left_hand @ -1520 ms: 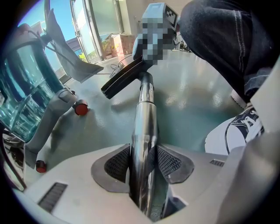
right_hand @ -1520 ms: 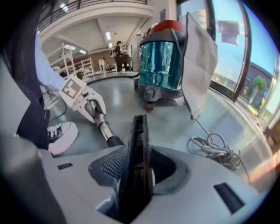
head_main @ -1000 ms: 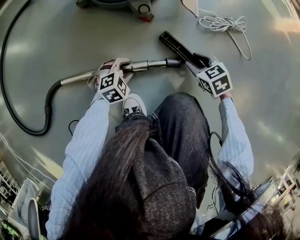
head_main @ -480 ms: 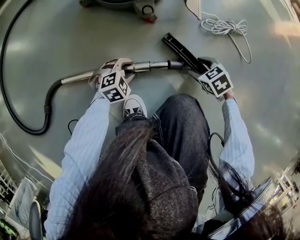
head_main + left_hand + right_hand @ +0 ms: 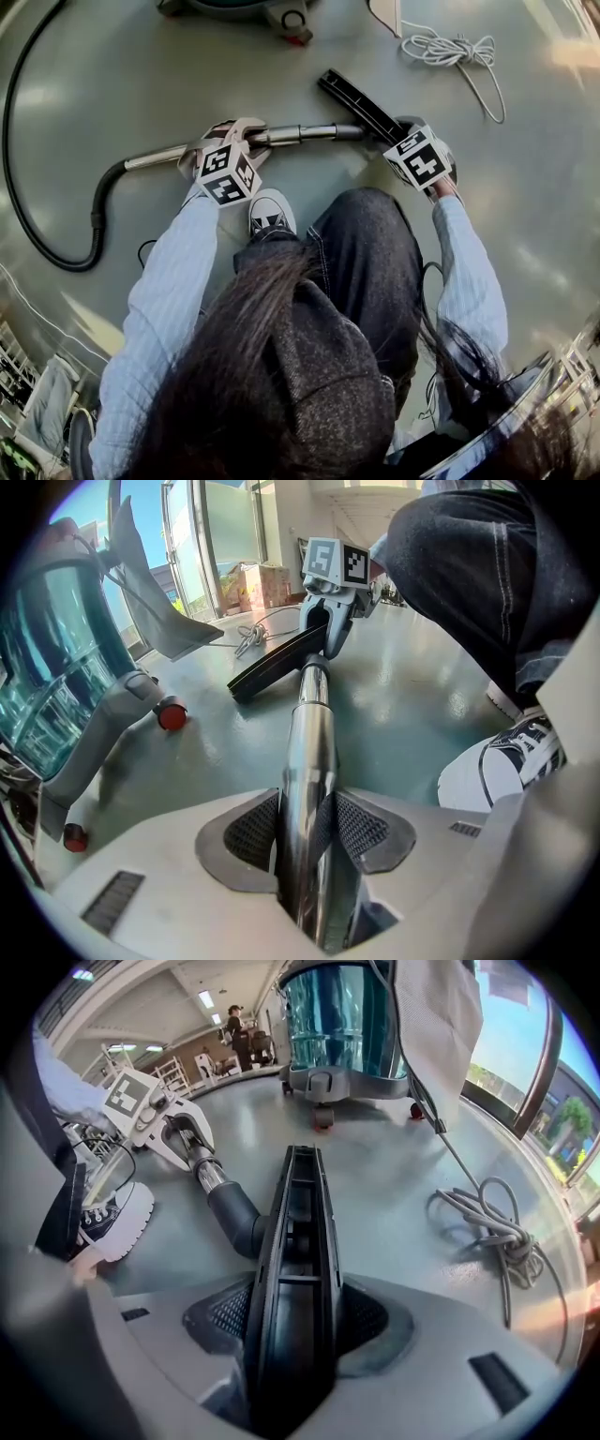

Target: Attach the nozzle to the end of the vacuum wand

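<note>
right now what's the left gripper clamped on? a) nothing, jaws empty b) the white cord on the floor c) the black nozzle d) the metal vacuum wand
d: in the left gripper view the left gripper has its jaws closed against both sides of the shiny metal vacuum wand, which runs out from between them.

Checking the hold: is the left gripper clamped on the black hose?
No, the left gripper has its jaws pressed on the metal wand.
</note>
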